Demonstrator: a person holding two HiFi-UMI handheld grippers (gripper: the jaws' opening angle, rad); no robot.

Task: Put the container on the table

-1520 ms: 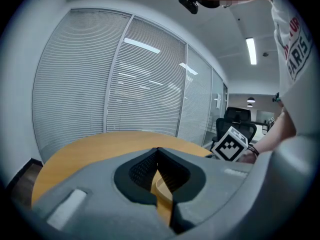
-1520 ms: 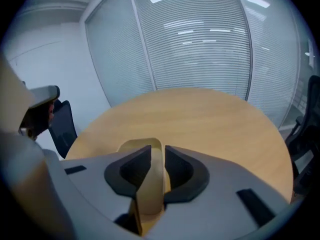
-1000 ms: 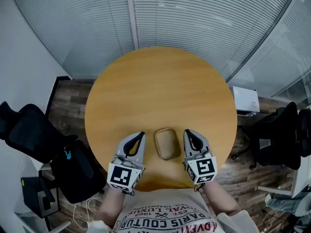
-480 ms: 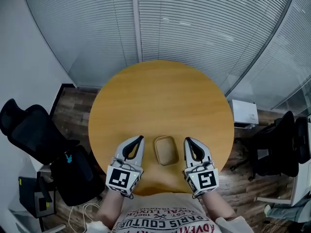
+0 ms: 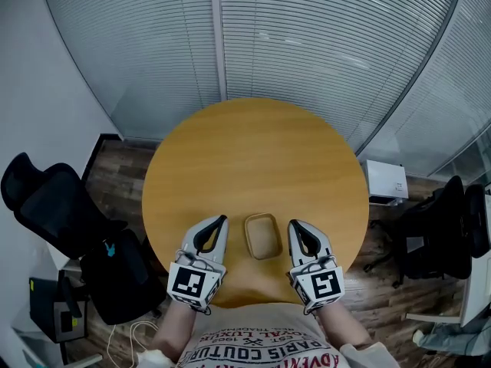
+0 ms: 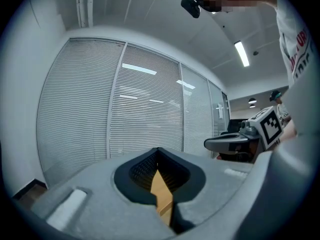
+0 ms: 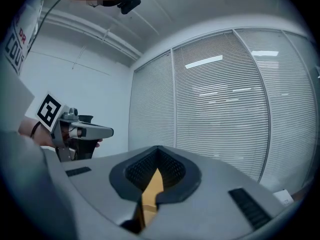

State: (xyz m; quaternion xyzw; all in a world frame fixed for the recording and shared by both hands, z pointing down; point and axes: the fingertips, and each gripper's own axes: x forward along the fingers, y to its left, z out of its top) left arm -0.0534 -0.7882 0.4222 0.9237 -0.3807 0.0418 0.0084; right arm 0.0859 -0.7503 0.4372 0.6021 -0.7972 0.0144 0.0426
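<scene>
A small tan rectangular container (image 5: 262, 236) lies on the round wooden table (image 5: 253, 152) near its front edge, seen in the head view. My left gripper (image 5: 220, 221) hovers just left of it, jaws shut and empty. On its other side my right gripper (image 5: 293, 226) is held level, also shut with nothing in it. Neither touches the container. In the left gripper view the tips of my left gripper (image 6: 158, 151) meet, and the right gripper (image 6: 235, 143) shows at the right. In the right gripper view the closed tips (image 7: 158, 149) meet and the left gripper (image 7: 82, 132) shows at the left.
Black office chairs stand at the left (image 5: 54, 205) and right (image 5: 441, 228) of the table. A white box (image 5: 387, 179) sits on the floor at the right. Glass walls with blinds (image 5: 307, 44) curve behind the table.
Both grippers have risen a little above the table, and the head view has pulled back, so the table looks smaller. The container has not moved.
</scene>
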